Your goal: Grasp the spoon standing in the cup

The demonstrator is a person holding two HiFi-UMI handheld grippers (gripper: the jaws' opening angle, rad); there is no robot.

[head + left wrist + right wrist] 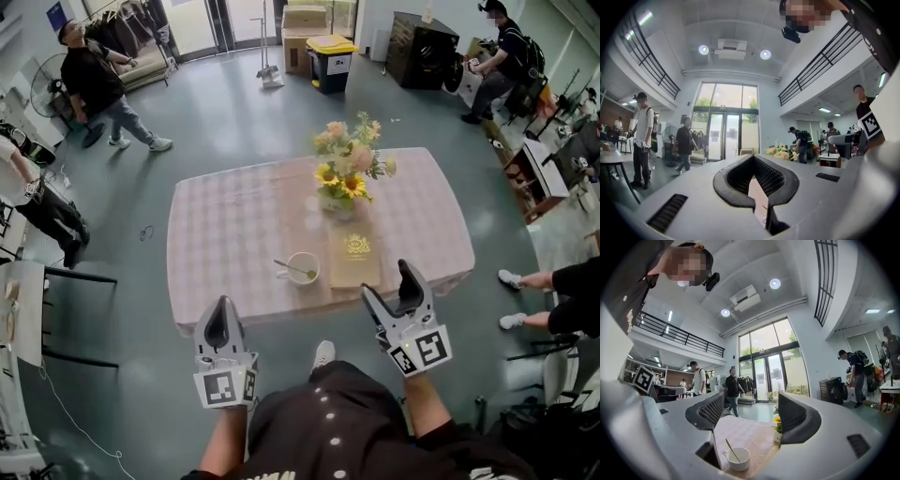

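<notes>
My right gripper [387, 281] has a matt grey plastic shell and black, ribbed pads [796, 414]. At its nine o'clock, the cup [317, 264] looks glossy white and the spoon [291, 267] metallic. The tablecloth [234, 225] is matt checked cloth. The floor [234, 112] is smooth and faintly shiny.

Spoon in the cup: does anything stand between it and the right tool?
Nothing visible blocks it. The right tool has its jaws apart and empty, and the spoon and its cup show directly through the gap. The book lies flat beside the cup, probably low enough to pass over.
</notes>
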